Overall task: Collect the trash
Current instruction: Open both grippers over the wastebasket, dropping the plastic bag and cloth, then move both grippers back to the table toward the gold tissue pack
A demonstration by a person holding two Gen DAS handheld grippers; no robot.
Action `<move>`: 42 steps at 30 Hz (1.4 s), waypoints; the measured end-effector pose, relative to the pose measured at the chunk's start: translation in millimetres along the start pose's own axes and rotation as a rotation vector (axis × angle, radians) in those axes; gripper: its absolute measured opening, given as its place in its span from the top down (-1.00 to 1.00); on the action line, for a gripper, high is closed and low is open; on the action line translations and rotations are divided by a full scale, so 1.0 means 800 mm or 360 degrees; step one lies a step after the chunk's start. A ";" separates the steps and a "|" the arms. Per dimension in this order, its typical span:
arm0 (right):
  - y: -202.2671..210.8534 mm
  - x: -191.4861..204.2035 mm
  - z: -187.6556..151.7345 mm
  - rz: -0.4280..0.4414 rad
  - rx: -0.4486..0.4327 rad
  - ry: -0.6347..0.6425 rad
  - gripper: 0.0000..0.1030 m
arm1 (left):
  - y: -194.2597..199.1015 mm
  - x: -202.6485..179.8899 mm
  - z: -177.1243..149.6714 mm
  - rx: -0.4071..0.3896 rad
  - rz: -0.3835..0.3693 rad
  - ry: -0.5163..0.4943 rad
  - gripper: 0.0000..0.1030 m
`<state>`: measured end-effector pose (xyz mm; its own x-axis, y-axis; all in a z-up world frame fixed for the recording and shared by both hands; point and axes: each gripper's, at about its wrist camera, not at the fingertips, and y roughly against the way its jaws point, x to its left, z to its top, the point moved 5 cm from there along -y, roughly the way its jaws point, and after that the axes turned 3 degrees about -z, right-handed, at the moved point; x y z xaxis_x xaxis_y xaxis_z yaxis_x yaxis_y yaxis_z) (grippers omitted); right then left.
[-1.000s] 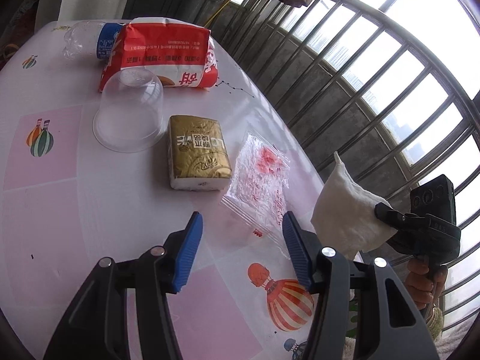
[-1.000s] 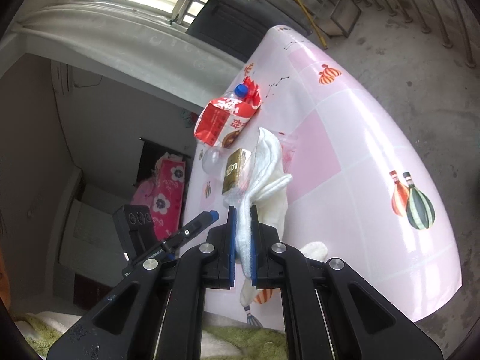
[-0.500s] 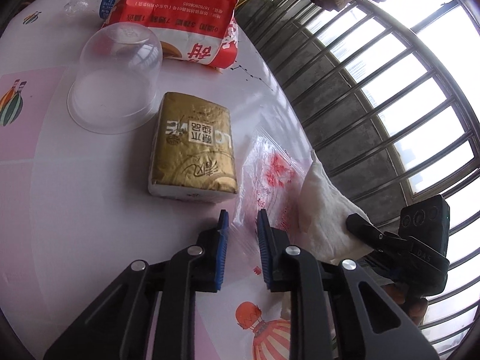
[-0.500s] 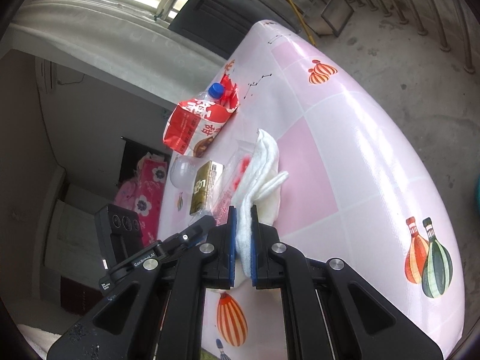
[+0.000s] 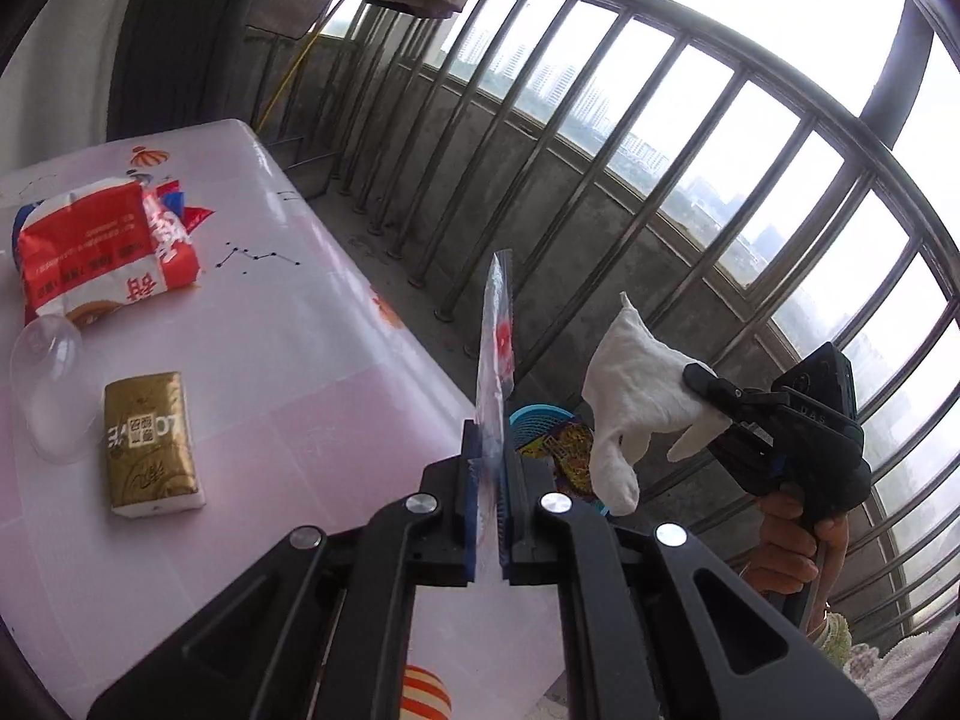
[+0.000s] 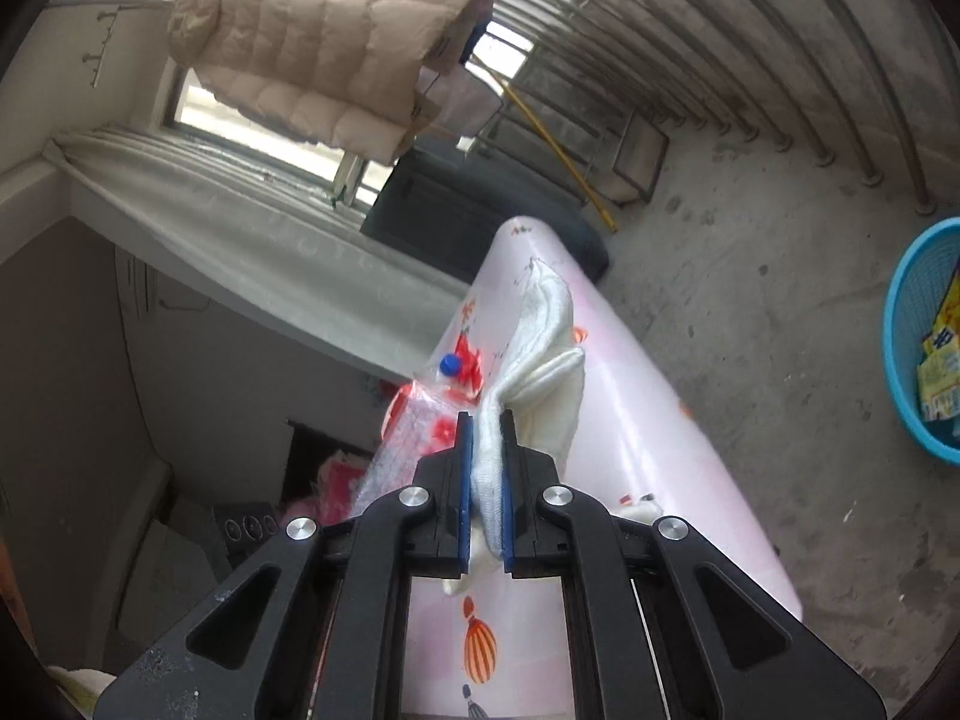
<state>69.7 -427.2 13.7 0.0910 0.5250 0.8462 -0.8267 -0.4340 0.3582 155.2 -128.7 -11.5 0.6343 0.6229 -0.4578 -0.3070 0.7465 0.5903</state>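
Clear red-printed plastic bag I'm pinching w/ left tongs, white cloth in right tongs; thin film could be slipping out before blue basket.

Balcony, daylight, hazy white sky. Table with a glossy pink-and-white cloth printed with balloons. Beyond the table's far edge, a curved metal railing on a low grey concrete wall; blurred high-rises show through its bars. Bare grey concrete floor, stained, runs from the table to the railing. At the table's far end a dark cabinet; a yellow pole leans beside it. Above it a beige quilted jacket hangs before a window. Grey room wall left of the table.
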 end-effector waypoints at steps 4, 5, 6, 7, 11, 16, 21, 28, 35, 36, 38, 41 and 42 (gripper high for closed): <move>0.065 -0.031 0.029 -0.0155 -0.0237 -0.0025 0.88 | -0.058 -0.067 0.023 0.0105 -0.0108 -0.0179 0.92; 0.075 -0.040 0.033 -0.0204 -0.0282 -0.0045 0.88 | -0.075 -0.083 0.026 0.0139 -0.0129 -0.0227 0.92; 0.085 -0.052 0.037 -0.0256 -0.0326 -0.0060 0.88 | -0.095 -0.097 0.029 0.0188 -0.0141 -0.0269 0.92; 0.091 -0.064 0.038 -0.0320 -0.0364 -0.0073 0.88 | -0.117 -0.111 0.029 0.0247 -0.0151 -0.0299 0.92; 0.099 -0.131 0.043 -0.0564 -0.0440 -0.0194 0.88 | -0.208 -0.151 0.020 0.0455 -0.0144 -0.0430 0.91; 0.090 -0.224 0.044 -0.0649 -0.0439 -0.0435 0.88 | -0.324 -0.179 0.001 0.0694 -0.0092 -0.0518 0.89; 0.070 -0.303 0.048 -0.0690 -0.0426 -0.0649 0.82 | -0.416 -0.191 -0.014 0.0798 -0.0033 -0.0563 0.80; 0.026 -0.415 0.023 -0.0945 -0.0249 -0.0923 -0.06 | -0.474 -0.180 -0.010 0.0775 0.0053 -0.0537 -0.04; 0.057 -0.405 0.006 -0.0919 -0.0382 -0.0991 -0.07 | -0.404 -0.170 0.027 0.0592 0.0018 -0.0486 -0.13; 0.063 -0.397 0.008 -0.0912 -0.0409 -0.0979 -0.07 | -0.389 -0.170 0.033 0.0559 0.0007 -0.0476 -0.13; 0.075 -0.372 0.013 -0.0895 -0.0456 -0.0929 -0.09 | -0.352 -0.169 0.045 0.0483 -0.0031 -0.0455 -0.15; 0.085 -0.326 0.025 -0.0834 -0.0504 -0.0821 -0.09 | -0.278 -0.157 0.057 0.0341 -0.0081 -0.0406 -0.23; 0.087 -0.307 0.028 -0.0817 -0.0508 -0.0771 -0.09 | -0.248 -0.147 0.058 0.0281 -0.0082 -0.0376 -0.30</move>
<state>2.5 -602.6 -160.3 0.6778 0.1926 0.7095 -0.7287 0.0477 0.6832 174.3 -361.1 -43.9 0.7997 0.4982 -0.3352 -0.1552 0.7108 0.6860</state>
